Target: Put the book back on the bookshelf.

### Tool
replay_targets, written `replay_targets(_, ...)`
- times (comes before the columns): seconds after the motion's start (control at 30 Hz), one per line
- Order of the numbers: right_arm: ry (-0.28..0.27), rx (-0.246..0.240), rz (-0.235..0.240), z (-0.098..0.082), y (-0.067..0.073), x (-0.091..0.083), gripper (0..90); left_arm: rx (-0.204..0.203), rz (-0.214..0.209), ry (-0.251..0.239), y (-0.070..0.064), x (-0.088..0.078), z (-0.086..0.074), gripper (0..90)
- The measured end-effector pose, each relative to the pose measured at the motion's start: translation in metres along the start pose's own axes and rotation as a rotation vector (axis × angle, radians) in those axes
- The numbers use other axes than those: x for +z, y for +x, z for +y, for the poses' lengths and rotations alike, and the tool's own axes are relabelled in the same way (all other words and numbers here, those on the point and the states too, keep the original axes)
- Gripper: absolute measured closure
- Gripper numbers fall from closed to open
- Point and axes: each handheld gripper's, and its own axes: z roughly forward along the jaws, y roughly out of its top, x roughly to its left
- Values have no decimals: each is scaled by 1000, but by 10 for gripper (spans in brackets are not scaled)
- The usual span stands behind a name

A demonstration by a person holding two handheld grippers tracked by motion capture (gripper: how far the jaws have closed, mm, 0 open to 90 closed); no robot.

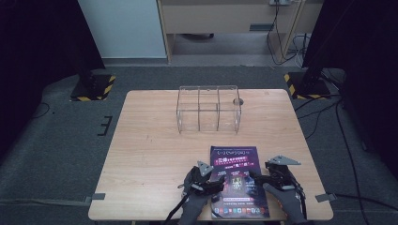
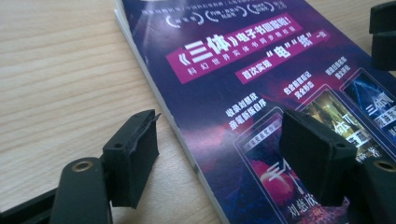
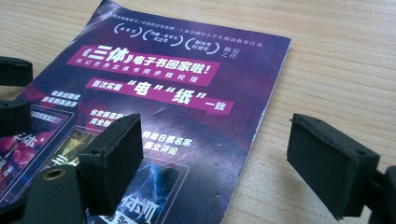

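A thin, glossy purple magazine [image 1: 238, 180] lies flat on the pale wood-grain table [image 1: 150, 140] at its near edge, long axis running away from the person, title end toward the clear acrylic organizer [image 1: 208, 109]. The left gripper [image 2: 219, 154] and right gripper [image 3: 215, 158] straddle its side edges, matte black jaws spread, gripping nothing.

Light wooden tabletop [image 1: 150, 140], square, standing on grey carpeted floor [image 1: 61, 136]. Clear acrylic organiser box [image 1: 208, 109] with upright dividers forming compartments, set near the far edge of the tabletop, midway along it. Small round hole [image 1: 238, 101] in the tabletop just beside the box, toward the far right corner. Two black stands with yellow-and-black striped bases [image 1: 93, 87] on the floor off the far corners. Black cables [image 1: 328, 112] trail across the floor.
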Motion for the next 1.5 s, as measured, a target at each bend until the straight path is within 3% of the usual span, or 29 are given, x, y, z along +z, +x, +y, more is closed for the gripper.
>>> replay_targets(0.43,40,-9,7,-4,5,10,199,-1,-12,-3,-6,3,1,263)
replay_targets(0.63,27,-19,8,-5,8,13,206,-14,-11,-6,-7,4,1,250)
replay_targets(0.77,17,-12,7,-6,10,13,216,-44,-25,-8,-6,3,1,241)
replay_targets(0.83,13,18,10,-6,9,13,233,-50,-30,-6,-5,3,2,237)
replay_targets(1.13,5,5,8,-7,8,12,239,-22,13,-18,-8,4,0,236)
replay_targets(1.2,0,5,7,-7,8,13,238,-49,-14,-21,-7,5,1,224)
replay_targets(1.27,-1,8,7,-7,9,13,238,-51,-15,-19,-7,5,1,224)
replay_targets(1.37,-4,5,4,-8,9,13,238,-92,-32,-26,-6,5,2,219)
replay_targets(1.5,-13,13,4,-9,9,13,238,-115,-48,-30,-4,4,2,220)
